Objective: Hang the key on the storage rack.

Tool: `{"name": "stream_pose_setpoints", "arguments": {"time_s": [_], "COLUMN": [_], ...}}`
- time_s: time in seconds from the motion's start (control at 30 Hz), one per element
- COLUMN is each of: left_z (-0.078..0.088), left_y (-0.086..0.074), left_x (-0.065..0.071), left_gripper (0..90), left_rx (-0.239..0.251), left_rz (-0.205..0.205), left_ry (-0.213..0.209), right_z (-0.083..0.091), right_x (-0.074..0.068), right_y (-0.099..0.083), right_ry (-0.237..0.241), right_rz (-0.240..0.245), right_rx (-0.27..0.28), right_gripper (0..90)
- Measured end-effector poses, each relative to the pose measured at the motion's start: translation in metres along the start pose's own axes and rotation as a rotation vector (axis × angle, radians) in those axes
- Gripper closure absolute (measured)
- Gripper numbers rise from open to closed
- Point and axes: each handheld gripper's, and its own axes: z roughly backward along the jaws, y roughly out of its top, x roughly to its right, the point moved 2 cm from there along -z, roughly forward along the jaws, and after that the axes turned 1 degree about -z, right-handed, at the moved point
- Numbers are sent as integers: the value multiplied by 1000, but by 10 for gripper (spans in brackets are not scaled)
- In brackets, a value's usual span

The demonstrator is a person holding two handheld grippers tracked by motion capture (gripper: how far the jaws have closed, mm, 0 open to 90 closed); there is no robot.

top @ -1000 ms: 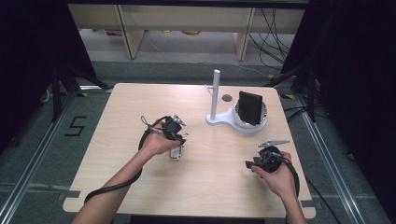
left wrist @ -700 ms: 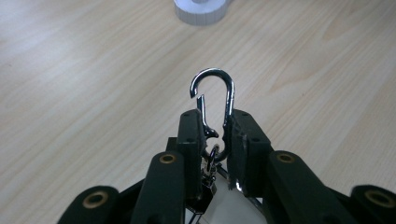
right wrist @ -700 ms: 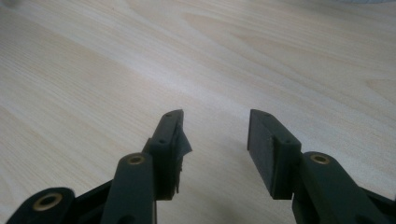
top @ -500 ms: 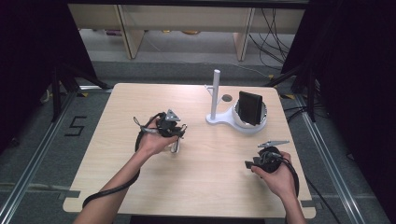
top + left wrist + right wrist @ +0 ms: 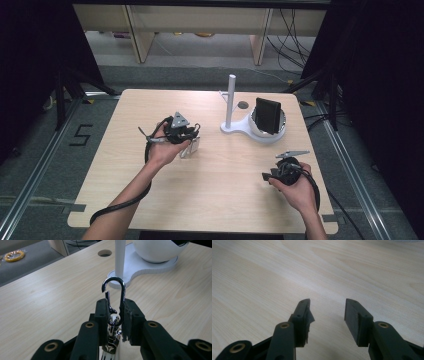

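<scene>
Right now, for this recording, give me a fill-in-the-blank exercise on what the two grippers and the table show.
1. The left gripper is shut on a shiny metal ____ clip.
2. The right gripper has its jaws ____, with nothing between them.
3. The white stand has an upright ____ rising from its flat base.
4. The light wooden table has a round ____ near the stand.

Missing words: snap-hook (carabiner); open; post; hole

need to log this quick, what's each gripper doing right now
left gripper: closed on a silver metal snap hook with a keyring.
right gripper: open, nothing between its jaws.
</scene>
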Motion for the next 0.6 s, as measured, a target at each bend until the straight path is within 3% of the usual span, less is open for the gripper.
{"name": "stream_pose_setpoints", "arguments": {"time_s": [0.03,0.1,0.33,0.6], "left_z": [0,0,1,0], "left_y": [0,2,11,23], "left_x": [0,0,1,5], "left_gripper": [745,745,745,745], "left_rx": [7,28,117,159], "left_rz": [-1,2,12,17], "left_ry": [3,10,35,46], "right_z": [1,-1,0,-1], "right_x": [0,2,2,1], "right_y": [0,1,1,1], "right_ry": [24,15,21,20], "right_rz": [1,19,16,8], "right_rx": [-12,17,4,7], "right_gripper": [565,565,565,565]}}
